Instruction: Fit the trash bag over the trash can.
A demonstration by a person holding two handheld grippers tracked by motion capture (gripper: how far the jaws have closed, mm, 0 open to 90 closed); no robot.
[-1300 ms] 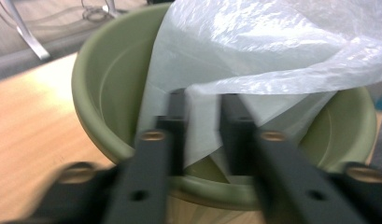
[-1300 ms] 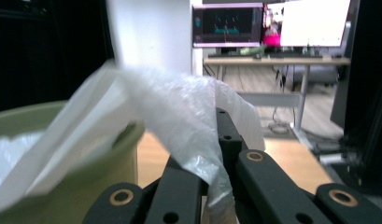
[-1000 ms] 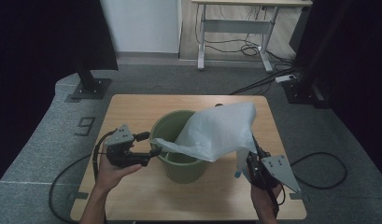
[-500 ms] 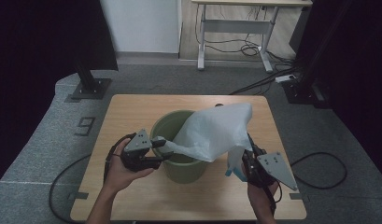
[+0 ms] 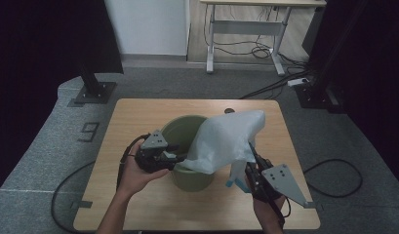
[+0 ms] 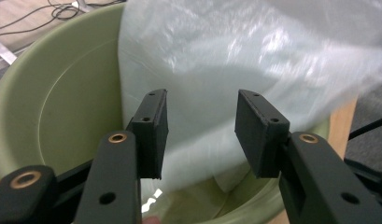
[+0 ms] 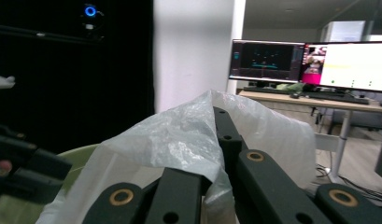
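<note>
A pale green bucket stands in the middle of the wooden table. A translucent white plastic bag is draped over its right side and hangs partly inside it. My right gripper is at the bucket's right, shut on a fold of the bag, which lies over its jaws. My left gripper is at the bucket's left rim, and its jaws have just been closing. In the left gripper view they stand half apart, the bag just beyond them and neither pad pressing on it.
A small blue item lies on the table by the bucket's base. A white desk, loose cables and black stands are on the floor beyond the table. Monitors sit on a desk in the right gripper view.
My left gripper has moved right, up to the bucket's rim and the bag's edge, and its jaws have narrowed. My right gripper has risen slightly with the bag.
</note>
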